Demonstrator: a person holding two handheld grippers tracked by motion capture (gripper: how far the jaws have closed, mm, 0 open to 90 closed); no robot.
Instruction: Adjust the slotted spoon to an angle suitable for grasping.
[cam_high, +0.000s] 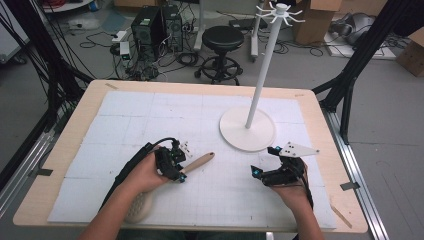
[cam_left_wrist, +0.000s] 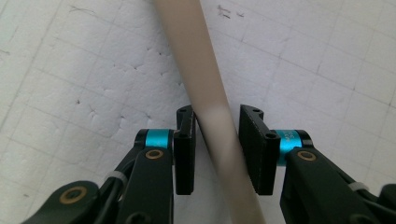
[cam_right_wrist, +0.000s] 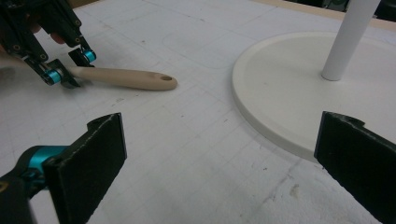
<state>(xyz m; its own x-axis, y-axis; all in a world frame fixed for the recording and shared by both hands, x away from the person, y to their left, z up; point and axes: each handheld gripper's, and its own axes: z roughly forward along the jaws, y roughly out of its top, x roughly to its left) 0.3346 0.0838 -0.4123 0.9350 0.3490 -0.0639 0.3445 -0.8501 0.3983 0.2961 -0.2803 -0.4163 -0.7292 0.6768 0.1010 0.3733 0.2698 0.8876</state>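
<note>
A wooden brush lies on the white gridded mat, its pale handle pointing up-right and its round head partly hidden under the person's left forearm. My left gripper grips the handle at mid-length, with a black jaw pressed close on each side. The right gripper view shows that gripper on the handle, whose free end has a hole. My right gripper hovers open and empty over the mat, right of the brush and just in front of the stand's base.
A white stand with a round base, a tall pole and hooks on top rises at the mat's centre right; its base lies close ahead of my right gripper. The mat covers a wooden table.
</note>
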